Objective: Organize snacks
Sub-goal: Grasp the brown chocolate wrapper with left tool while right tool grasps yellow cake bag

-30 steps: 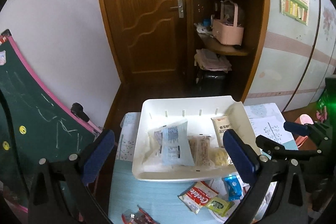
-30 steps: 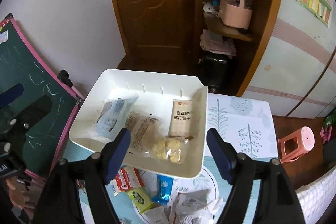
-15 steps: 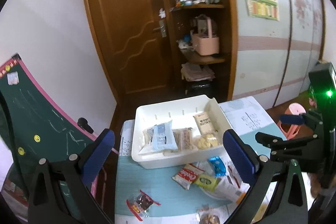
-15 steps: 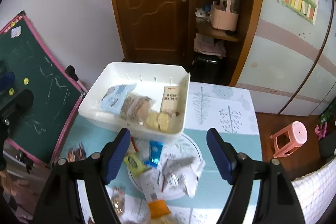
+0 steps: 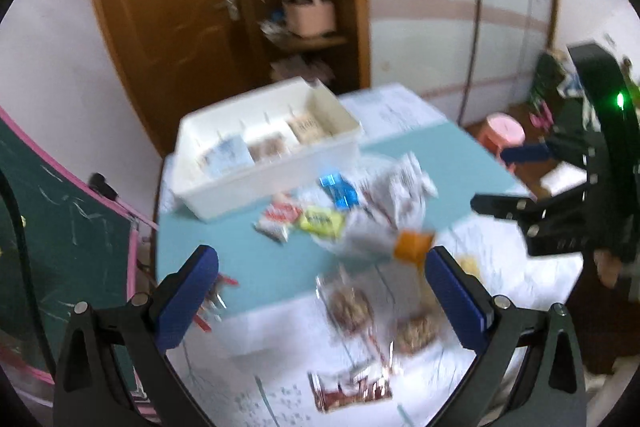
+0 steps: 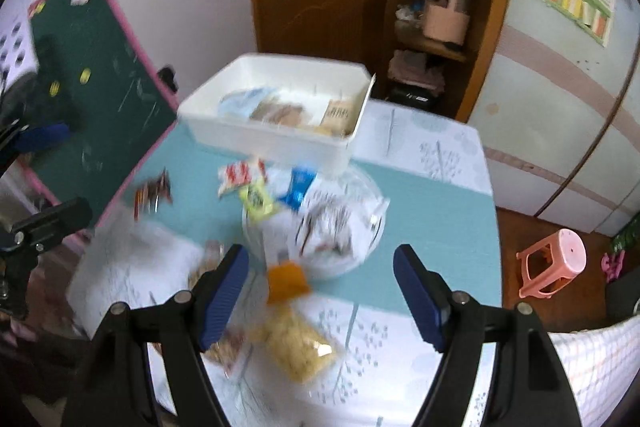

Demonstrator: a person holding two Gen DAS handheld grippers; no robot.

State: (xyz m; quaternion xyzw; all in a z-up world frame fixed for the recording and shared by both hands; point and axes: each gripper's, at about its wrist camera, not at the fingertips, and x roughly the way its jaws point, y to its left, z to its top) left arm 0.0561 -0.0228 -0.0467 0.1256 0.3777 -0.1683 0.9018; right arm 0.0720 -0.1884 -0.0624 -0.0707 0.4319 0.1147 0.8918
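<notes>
A white bin [image 5: 224, 187] [image 6: 280, 143] stands at the table's far end with several snack packets in it. Loose packets lie in front of it: a red-white one [image 5: 278, 217] [image 6: 238, 177], a yellow-green one [image 5: 322, 221] [image 6: 258, 201], a blue one [image 5: 338, 189] [image 6: 300, 183], a white crumpled bag [image 5: 400, 195] [image 6: 328, 227] and an orange-topped bag [image 5: 412, 245] [image 6: 286, 281]. My left gripper [image 5: 322, 297] is open and empty above nut packets [image 5: 352, 307]. My right gripper [image 6: 322, 293] is open and empty above a yellow snack bag [image 6: 298, 345]. Both views are blurred.
The table [image 5: 248, 267] [image 6: 436, 211] has a teal and white cloth. A green chalkboard [image 5: 60, 227] [image 6: 100, 75] leans at the left. A pink stool [image 6: 554, 261] stands at the right. A wooden door and shelves are behind.
Both grippers have pulled back from the bin toward the table's near side, so more loose packets show. Both stay open and empty.
</notes>
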